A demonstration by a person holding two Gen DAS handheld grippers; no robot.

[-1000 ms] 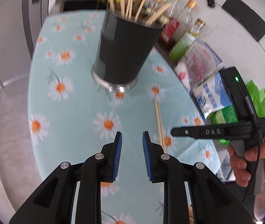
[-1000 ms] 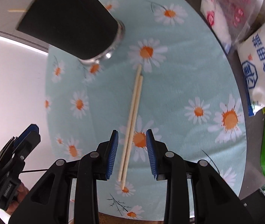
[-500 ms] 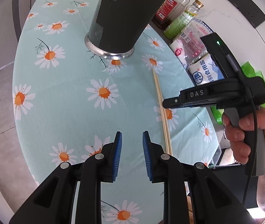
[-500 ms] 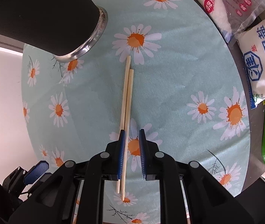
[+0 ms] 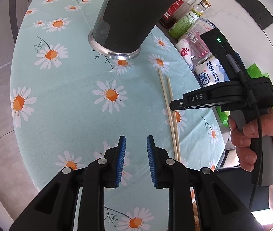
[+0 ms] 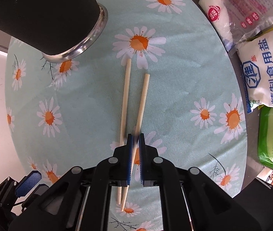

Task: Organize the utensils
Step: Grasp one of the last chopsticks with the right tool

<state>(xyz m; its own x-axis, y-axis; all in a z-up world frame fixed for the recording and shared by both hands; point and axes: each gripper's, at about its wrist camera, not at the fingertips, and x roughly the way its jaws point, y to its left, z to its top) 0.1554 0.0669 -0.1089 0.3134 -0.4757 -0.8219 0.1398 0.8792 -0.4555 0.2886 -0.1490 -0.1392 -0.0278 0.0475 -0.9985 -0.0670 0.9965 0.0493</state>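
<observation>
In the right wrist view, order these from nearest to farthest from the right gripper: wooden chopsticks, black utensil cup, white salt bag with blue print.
1. Wooden chopsticks: at the right gripper, one between its pads.
2. Black utensil cup with a metal base: upper left on the daisy tablecloth.
3. White salt bag with blue print: far right, beyond the cloth's edge.

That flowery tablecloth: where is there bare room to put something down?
The widest bare stretch of the tablecloth lies left of the chopsticks and below the dark utensil holder. The right edge is crowded: salt bag, other packets and bottles press close beside it.
</observation>
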